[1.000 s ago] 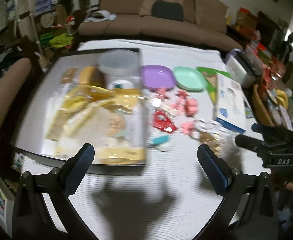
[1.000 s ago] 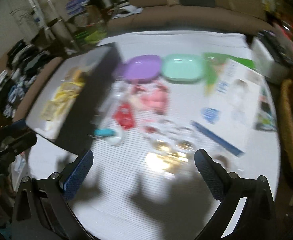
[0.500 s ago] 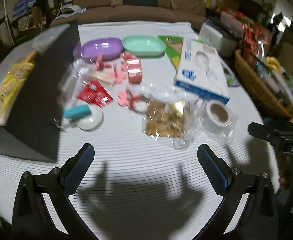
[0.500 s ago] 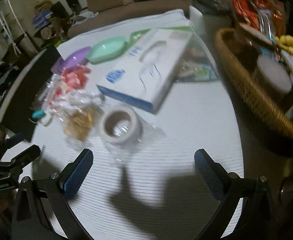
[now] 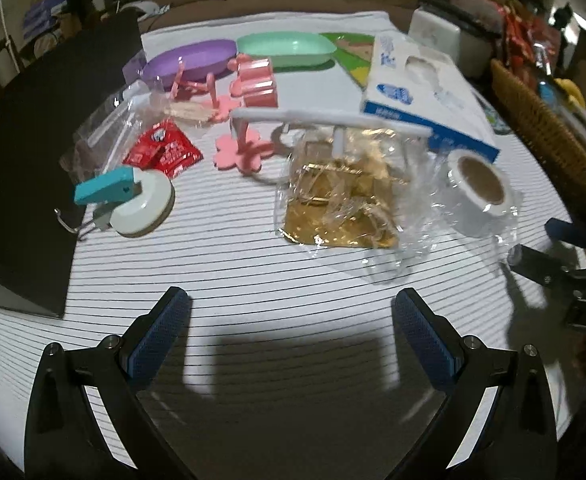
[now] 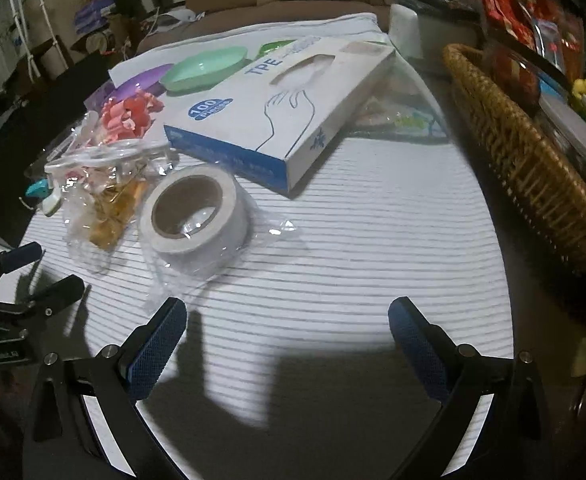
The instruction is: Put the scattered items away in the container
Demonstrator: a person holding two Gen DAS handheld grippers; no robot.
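Observation:
Scattered items lie on a striped white cloth. A clear bag of gold foil pieces (image 5: 341, 200) sits ahead of my left gripper (image 5: 291, 334), which is open and empty. A wrapped roll of white tape (image 6: 193, 216) lies ahead and left of my right gripper (image 6: 285, 338), also open and empty; the roll also shows in the left wrist view (image 5: 479, 188). A red sachet (image 5: 163, 152), a teal-and-white tape dispenser (image 5: 133, 196) and pink plastic pieces (image 5: 249, 92) lie to the left. The black box container (image 5: 25, 184) stands at the far left.
A white glove box (image 6: 281, 112) lies behind the tape roll. Purple (image 5: 191, 64) and green (image 5: 287, 48) dishes sit at the back. A wicker basket (image 6: 533, 168) borders the table's right side. A sofa stands behind the table.
Both views have dropped lower and closer to the table. The left view has swung right, away from the open container toward the gold bag. The right view has settled on the tape roll.

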